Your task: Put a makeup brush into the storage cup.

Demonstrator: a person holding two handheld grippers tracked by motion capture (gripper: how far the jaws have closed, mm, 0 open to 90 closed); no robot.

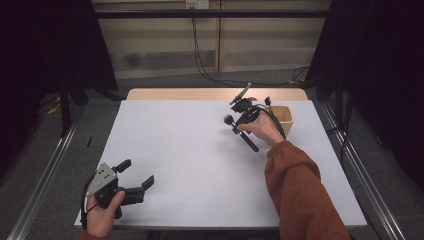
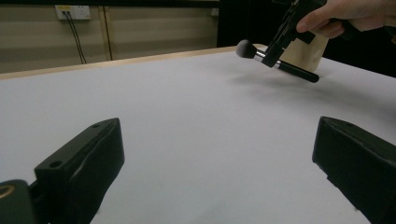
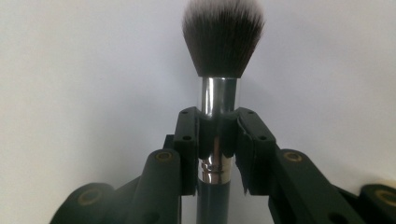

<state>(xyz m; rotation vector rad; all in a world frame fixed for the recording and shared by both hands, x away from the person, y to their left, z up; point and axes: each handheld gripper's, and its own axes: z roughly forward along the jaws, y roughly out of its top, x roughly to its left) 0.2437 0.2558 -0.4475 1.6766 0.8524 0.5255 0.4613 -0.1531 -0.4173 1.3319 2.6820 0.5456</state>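
Note:
A makeup brush (image 1: 241, 133) with a dark handle, silver ferrule and dark bristle head hangs above the white table (image 1: 200, 160), held in my right gripper (image 1: 239, 125). In the right gripper view both jaws clamp the brush (image 3: 218, 107) at its ferrule, bristles pointing away from the camera. The left gripper view shows the brush (image 2: 275, 61) far off to the upper right, lifted off the table beside a wooden cup (image 2: 308, 53). My left gripper (image 1: 136, 175) rests at the table's near left corner, its jaws wide apart with nothing between them.
A small light wooden cup (image 1: 284, 119) stands at the far right of the table, just behind my right hand. Cables hang down the wall behind the table. Metal rails run along the floor on both sides.

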